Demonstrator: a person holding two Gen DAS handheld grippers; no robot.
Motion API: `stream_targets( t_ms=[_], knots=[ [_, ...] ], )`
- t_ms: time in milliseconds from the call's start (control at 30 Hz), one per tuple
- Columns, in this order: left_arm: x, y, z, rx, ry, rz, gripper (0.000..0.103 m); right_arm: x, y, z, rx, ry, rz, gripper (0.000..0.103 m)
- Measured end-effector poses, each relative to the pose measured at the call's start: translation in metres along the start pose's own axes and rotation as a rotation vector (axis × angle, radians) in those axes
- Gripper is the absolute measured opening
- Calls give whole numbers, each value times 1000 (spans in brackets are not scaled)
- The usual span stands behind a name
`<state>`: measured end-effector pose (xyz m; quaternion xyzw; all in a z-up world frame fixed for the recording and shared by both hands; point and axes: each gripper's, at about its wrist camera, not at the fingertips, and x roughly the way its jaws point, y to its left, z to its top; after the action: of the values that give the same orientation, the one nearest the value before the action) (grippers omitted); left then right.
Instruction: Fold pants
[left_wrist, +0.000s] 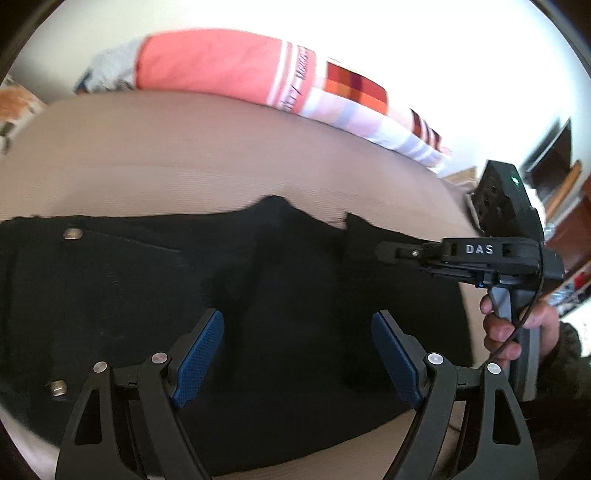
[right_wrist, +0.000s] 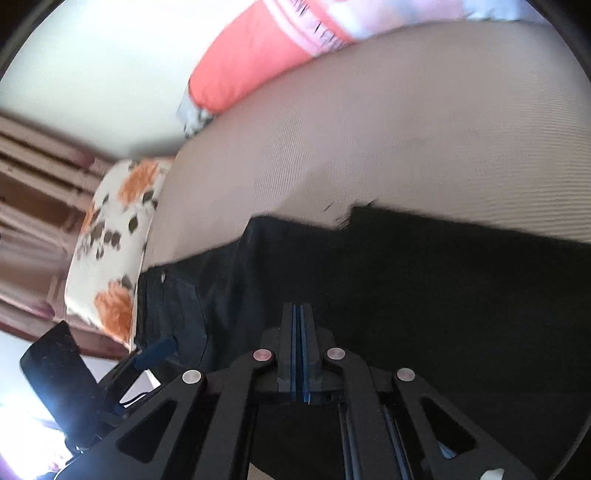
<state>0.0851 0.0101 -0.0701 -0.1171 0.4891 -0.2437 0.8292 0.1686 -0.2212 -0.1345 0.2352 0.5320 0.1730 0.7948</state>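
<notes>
Black pants (left_wrist: 258, 288) lie folded on a beige bed (left_wrist: 221, 147), with metal buttons at the left end. My left gripper (left_wrist: 297, 354) hovers over their near middle, open and empty, blue pads wide apart. My right gripper (left_wrist: 391, 253) shows at the right in the left wrist view, held over the pants' right edge. In the right wrist view the right gripper (right_wrist: 298, 314) has its pads pressed together with nothing visible between them, above the pants (right_wrist: 406, 295).
A coral and striped pillow (left_wrist: 229, 66) lies along the bed's far edge. A floral pillow (right_wrist: 110, 236) lies at the left end of the bed (right_wrist: 369, 129). Furniture (left_wrist: 554, 166) stands beyond the right side.
</notes>
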Motion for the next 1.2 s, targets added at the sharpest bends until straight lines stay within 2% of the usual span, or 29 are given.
stream_targets(
  t_ms=[133,167,200,267,300,367,533,667,867,1000,1067,1133,1200],
  knots=[
    [25,-8,14,-17,85,-128,78,-39,-27,-11,53,-65,-32,10],
    [35,-11,18,-14,120,-168,71,-49,-36,-16,76,-88,-41,15],
    [42,-13,21,-13,142,-188,69,-58,-43,-20,95,-106,-54,23],
    [59,-14,27,-30,204,-228,63,-77,-58,-30,126,-153,-71,29],
    [66,-14,30,-44,228,-243,55,-84,-63,-33,137,-170,-80,30],
    [83,-12,36,-78,291,-281,50,-95,-71,-40,156,-198,-94,30],
    [113,-8,42,-126,393,-306,45,-113,-95,-53,231,-246,-105,32],
    [130,-7,46,-173,459,-387,43,-117,-110,-58,289,-272,-80,34],
    [144,-18,51,-172,492,-429,43,-110,-124,-57,339,-274,-43,35],
    [142,-24,47,-145,478,-449,43,-107,-127,-58,347,-276,-32,36],
    [144,-30,43,-123,458,-423,22,-106,-129,-58,355,-281,-26,36],
    [147,-33,40,-125,433,-399,11,-107,-129,-59,356,-285,-25,36],
    [145,-29,39,-157,417,-392,9,-107,-129,-60,355,-289,-27,36]
  ],
)
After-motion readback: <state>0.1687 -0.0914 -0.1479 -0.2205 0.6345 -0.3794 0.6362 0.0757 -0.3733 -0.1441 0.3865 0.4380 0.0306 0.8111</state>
